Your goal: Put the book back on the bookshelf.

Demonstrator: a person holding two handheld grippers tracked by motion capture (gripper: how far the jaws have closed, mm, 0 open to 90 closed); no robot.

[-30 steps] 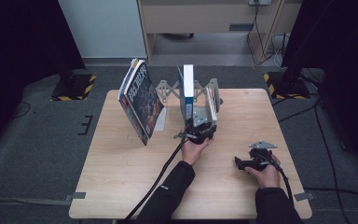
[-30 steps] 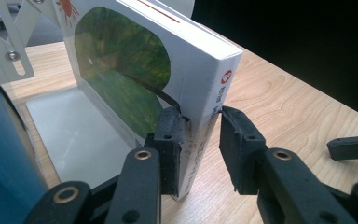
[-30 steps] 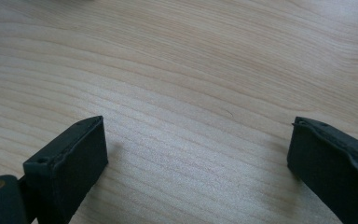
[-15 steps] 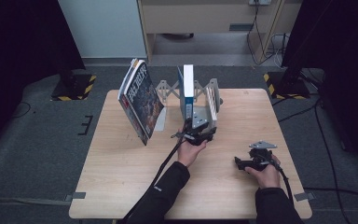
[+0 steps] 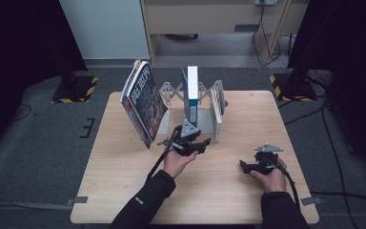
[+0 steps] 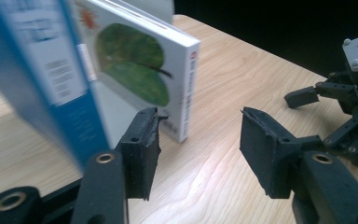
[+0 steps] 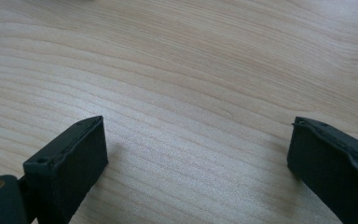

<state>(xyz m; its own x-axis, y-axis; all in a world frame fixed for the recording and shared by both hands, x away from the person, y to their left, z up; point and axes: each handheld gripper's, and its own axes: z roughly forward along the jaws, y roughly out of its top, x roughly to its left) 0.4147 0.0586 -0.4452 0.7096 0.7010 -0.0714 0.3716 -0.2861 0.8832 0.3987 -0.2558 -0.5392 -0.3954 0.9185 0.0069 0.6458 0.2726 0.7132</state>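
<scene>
A grey folding book rack (image 5: pixel 170 90) stands at the table's far middle. In it a blue-and-white book (image 5: pixel 191 98) stands upright, and a thin white book (image 5: pixel 216 116) with a green leaf on its cover (image 6: pixel 135 74) stands to its right. A large illustrated book (image 5: pixel 143 102) leans at the rack's left end. My left gripper (image 5: pixel 198 143) hovers just in front of the books. Its jaws have just been opening, and in the left gripper view the left gripper (image 6: pixel 199 125) has nothing between them. My right gripper (image 5: pixel 249 166) rests low over bare wood at the front right, and in its own view the right gripper (image 7: pixel 198 137) is wide open.
The wooden table (image 5: pixel 124 191) has bare room along its front and left. Beyond its far edge are dark floor, a cabinet (image 5: pixel 209 19) and stand bases with yellow-black tape (image 5: pixel 74 90).
My left gripper has drawn back from the white book toward the front and slightly left, with its jaws spread wider. The right hand has kept still.
</scene>
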